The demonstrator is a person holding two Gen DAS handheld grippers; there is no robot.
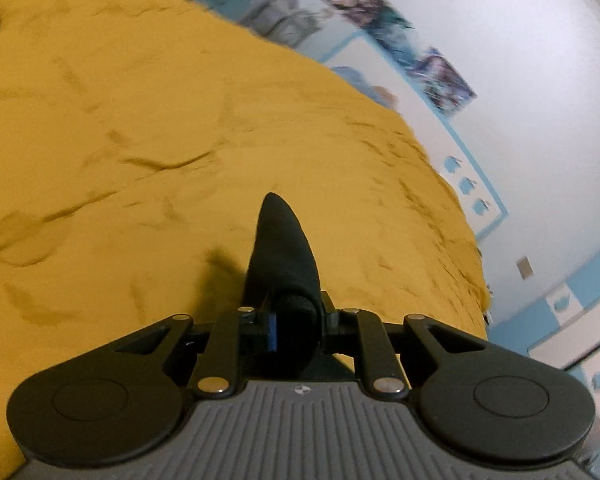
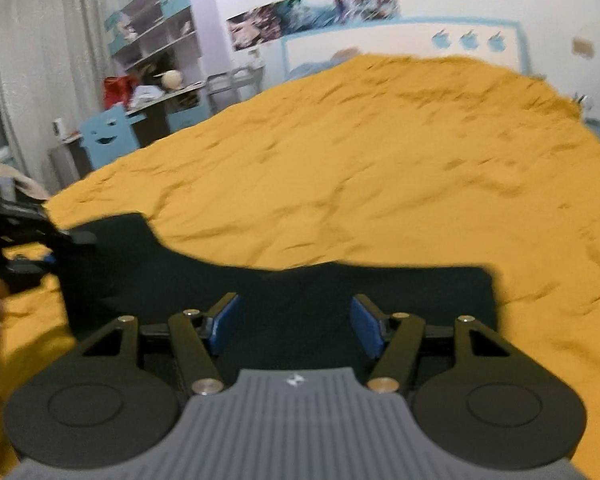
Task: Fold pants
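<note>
One corner pinched, the other loose: the fold can skew.

Your left tool (image 1: 288, 312) is clenched on a corner of the black pants (image 2: 284, 296), which lie across the yellow bed (image 2: 380, 168) just ahead of you. Your right tool (image 2: 296, 328) is released, its blue pads (image 2: 366, 330) spread over the cloth and grasping nothing. If you lift from the left alone, the cloth will likely drag, bunch and fold crooked; a thin pinch could also slip out mid-lift.
</note>
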